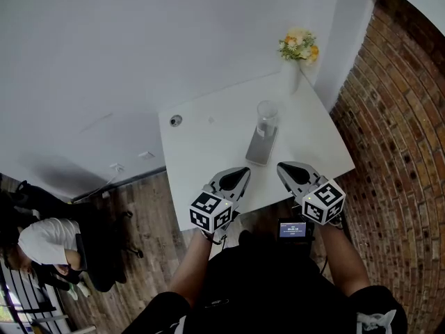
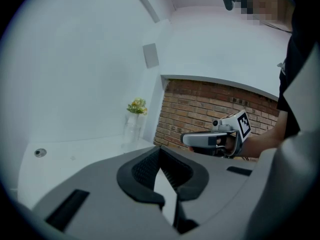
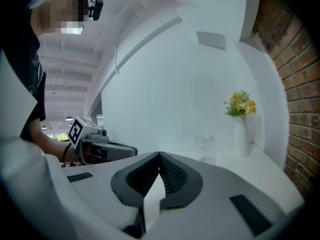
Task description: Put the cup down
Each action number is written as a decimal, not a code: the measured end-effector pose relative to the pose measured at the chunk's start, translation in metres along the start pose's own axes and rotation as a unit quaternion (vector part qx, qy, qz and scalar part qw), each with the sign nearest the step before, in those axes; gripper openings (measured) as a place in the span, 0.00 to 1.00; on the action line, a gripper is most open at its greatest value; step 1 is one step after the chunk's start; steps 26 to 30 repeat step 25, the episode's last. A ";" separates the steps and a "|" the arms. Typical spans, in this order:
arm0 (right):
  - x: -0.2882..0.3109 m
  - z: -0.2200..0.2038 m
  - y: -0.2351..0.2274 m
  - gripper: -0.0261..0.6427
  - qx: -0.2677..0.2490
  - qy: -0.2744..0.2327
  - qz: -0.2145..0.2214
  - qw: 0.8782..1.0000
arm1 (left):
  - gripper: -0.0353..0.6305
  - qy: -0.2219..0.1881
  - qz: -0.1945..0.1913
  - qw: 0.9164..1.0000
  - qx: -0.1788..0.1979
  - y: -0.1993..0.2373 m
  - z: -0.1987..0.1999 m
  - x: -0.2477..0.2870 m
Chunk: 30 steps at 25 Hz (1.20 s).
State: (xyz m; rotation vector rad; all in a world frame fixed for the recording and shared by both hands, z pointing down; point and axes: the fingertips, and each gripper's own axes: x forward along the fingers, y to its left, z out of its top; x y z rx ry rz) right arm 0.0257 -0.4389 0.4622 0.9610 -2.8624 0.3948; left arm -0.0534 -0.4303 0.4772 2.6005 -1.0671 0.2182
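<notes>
The cup stands upright near the middle of the desk, at the far end of a flat grey slab. The left claw and right claw are held at the near edge, both closed on nothing. The placing step is judged complete, and only a clear withdrawal from the cup is called for.

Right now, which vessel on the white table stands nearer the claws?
The clear glass cup by the flat grey slab; the white vase of yellow flowers stands farther back at the far corner.
</notes>
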 end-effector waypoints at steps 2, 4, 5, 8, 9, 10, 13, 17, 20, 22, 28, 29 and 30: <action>0.000 -0.001 0.000 0.06 -0.001 0.002 -0.002 1.000 | 0.07 0.001 -0.001 1.000 0.001 -0.001 0.000 0.000; -0.001 -0.001 0.000 0.06 -0.001 0.002 -0.003 1.000 | 0.07 0.001 -0.002 1.000 0.002 -0.001 0.000 -0.001; -0.001 -0.001 0.000 0.06 -0.002 0.002 -0.004 1.000 | 0.07 0.001 -0.002 1.000 0.002 -0.001 0.000 -0.001; -0.002 -0.001 0.001 0.06 -0.002 0.001 -0.005 1.000 | 0.07 0.001 -0.002 1.000 0.003 -0.002 0.000 -0.002; -0.002 0.000 0.002 0.06 -0.002 0.000 -0.005 1.000 | 0.07 0.000 -0.002 1.000 0.003 -0.002 0.000 -0.002; -0.002 0.001 0.002 0.06 -0.003 0.000 -0.004 1.000 | 0.07 0.000 -0.002 1.000 0.002 -0.002 0.000 -0.002; -0.001 0.002 0.004 0.06 -0.005 -0.001 -0.004 1.000 | 0.07 -0.002 -0.004 1.000 0.001 -0.002 0.002 -0.002; -0.001 0.002 0.003 0.06 -0.006 0.000 -0.007 1.000 | 0.07 -0.002 -0.004 1.000 0.002 -0.001 0.001 -0.003; -0.002 0.002 0.003 0.06 -0.006 -0.001 -0.009 1.000 | 0.07 -0.002 -0.002 1.000 0.003 -0.001 0.002 -0.004; -0.002 0.002 0.002 0.06 -0.006 -0.001 -0.011 1.000 | 0.07 -0.002 -0.001 1.000 0.003 -0.001 0.002 -0.004; -0.003 0.002 0.000 0.06 -0.007 -0.001 -0.014 1.000 | 0.07 -0.002 -0.002 1.000 0.003 -0.001 0.002 -0.004; -0.003 0.002 0.000 0.06 -0.007 -0.001 -0.014 1.000 | 0.07 -0.002 -0.002 1.000 0.003 -0.001 0.002 -0.004; -0.003 0.002 0.000 0.06 -0.007 -0.001 -0.014 1.000 | 0.07 -0.002 -0.002 1.000 0.003 -0.001 0.002 -0.004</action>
